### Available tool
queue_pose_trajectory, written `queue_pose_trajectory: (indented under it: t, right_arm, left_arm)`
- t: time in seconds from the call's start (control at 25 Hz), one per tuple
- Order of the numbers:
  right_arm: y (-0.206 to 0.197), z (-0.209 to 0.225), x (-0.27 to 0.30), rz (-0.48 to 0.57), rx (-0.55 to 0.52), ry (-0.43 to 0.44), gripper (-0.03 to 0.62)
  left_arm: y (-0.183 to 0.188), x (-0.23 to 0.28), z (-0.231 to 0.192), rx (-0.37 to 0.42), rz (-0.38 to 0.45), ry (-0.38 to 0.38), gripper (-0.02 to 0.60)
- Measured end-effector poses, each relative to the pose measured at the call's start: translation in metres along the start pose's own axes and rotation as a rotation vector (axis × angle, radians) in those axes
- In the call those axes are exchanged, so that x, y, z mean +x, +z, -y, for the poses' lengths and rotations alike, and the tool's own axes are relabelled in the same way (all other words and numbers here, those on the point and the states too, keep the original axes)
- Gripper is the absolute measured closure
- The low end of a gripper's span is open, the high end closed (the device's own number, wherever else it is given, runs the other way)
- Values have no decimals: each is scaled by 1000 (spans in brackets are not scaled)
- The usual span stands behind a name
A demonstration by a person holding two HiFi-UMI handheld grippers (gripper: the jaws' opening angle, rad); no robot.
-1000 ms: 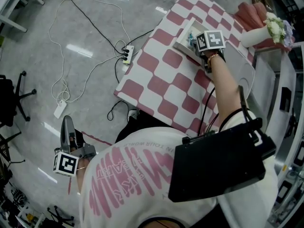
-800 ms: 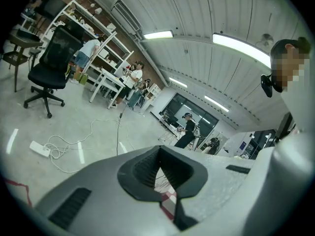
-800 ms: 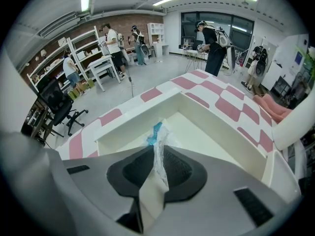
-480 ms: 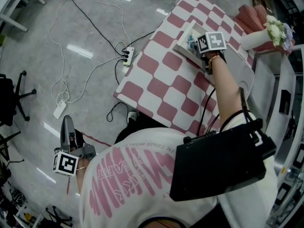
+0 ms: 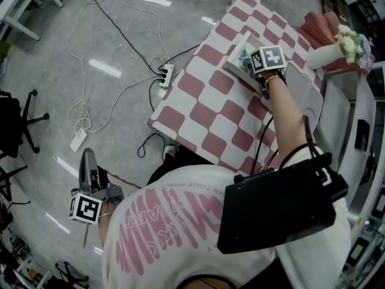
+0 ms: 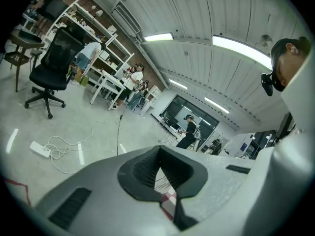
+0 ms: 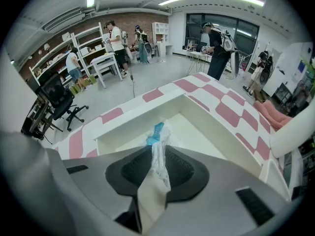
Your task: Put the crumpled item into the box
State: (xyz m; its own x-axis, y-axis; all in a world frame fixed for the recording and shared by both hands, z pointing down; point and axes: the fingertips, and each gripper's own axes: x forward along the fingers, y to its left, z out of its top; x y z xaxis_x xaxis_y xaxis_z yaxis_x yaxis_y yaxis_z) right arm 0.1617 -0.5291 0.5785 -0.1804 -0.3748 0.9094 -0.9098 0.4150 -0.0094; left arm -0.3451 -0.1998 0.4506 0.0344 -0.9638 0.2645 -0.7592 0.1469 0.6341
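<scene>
Right gripper (image 7: 157, 157), jaws just opening, crumpled wrapper (image 7: 157, 133) lightly pinched above box (image 7: 133, 118) at frame centre: should open fully, then lift straight.

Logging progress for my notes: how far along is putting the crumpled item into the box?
Done: the right gripper holds the crumpled item above the white box. In hand: its jaws have just been opening, the item between them. Remaining: the item landing inside and the gripper pulling clear. The left gripper hangs idle, shut.
</scene>
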Motion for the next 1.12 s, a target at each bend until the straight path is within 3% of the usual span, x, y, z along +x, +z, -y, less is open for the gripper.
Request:
queue_pose_trajectory:
  t: [0.6, 1.12]
  right_arm:
    - [-2, 0, -8, -2, -19, -26, 436]
    - [16, 10, -43, 190, 152, -39, 419]
  left_arm:
    - [25, -6, 2, 17, 54, -4, 574]
    - [46, 8, 19, 49, 80, -80, 574]
